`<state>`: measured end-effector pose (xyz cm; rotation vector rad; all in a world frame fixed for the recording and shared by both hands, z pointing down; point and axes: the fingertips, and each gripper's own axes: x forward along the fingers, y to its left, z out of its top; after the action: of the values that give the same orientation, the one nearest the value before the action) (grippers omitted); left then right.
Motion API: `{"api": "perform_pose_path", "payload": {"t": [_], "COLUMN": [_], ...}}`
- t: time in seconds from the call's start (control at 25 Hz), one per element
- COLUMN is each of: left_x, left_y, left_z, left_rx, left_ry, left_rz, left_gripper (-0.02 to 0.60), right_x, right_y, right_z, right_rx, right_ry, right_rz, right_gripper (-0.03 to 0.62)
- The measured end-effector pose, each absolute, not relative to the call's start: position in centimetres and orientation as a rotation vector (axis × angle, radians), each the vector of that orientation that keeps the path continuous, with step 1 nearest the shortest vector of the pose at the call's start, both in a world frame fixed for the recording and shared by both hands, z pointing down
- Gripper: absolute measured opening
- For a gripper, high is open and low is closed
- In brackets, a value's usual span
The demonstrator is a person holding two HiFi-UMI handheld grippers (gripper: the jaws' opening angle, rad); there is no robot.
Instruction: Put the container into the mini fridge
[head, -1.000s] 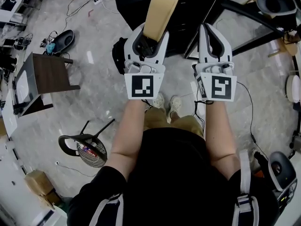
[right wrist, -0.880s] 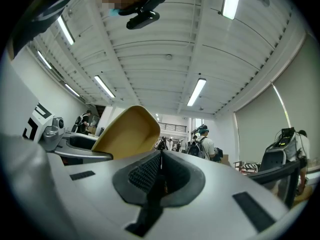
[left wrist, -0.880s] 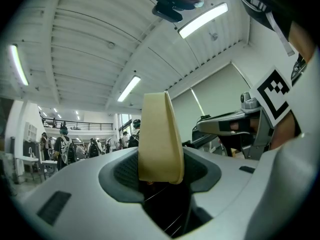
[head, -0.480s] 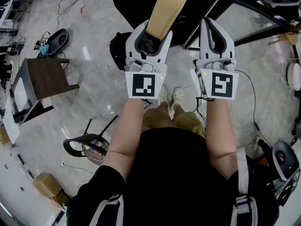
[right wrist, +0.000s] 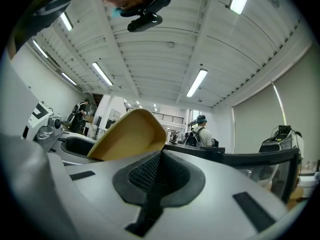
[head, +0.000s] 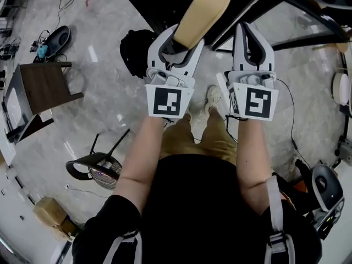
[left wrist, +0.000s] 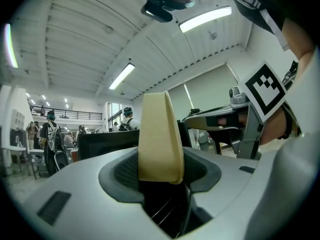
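In the head view a long tan container (head: 202, 14) sticks out ahead of my left gripper (head: 177, 42), which is shut on its near end. The container leans up and to the right, over the edge of the black mini fridge (head: 159, 1) on the floor ahead. In the left gripper view the container (left wrist: 159, 134) stands upright between the pads. My right gripper (head: 253, 34) is beside it, shut with nothing in it. In the right gripper view its dark pads (right wrist: 145, 176) meet, and the container (right wrist: 127, 136) shows at the left.
Black frame bars (head: 291, 34) run to the right of the fridge. A black bag (head: 135, 51) lies left of it. A dark wooden stand (head: 41, 87), a tipped fan (head: 99, 172), a cardboard box (head: 49, 213) and cables sit on the grey floor. People stand far off.
Both grippers have sunk a little and come nearer the black fridge. The container's far end now leans further to the right. Neither grip has changed.
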<state>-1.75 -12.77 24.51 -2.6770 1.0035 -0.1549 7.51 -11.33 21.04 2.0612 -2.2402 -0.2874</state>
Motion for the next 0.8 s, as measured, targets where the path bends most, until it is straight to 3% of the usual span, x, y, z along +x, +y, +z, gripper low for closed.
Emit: {"api": "perform_pose_path", "payload": {"t": [0.8], "left_x": [6.4], "left_y": [-16.9], "left_z": [38.0], "left_rx": [-2.671], "left_ry": [1.305], "left_rz": [-0.397], "left_gripper": [0.224], "right_x": [14.3], "right_y": [-17.5], "right_z": [33.0], "right_rx": [1.752], "right_ry": [-2.494], "right_rz": [-0.097], "right_gripper": [0.035]}}
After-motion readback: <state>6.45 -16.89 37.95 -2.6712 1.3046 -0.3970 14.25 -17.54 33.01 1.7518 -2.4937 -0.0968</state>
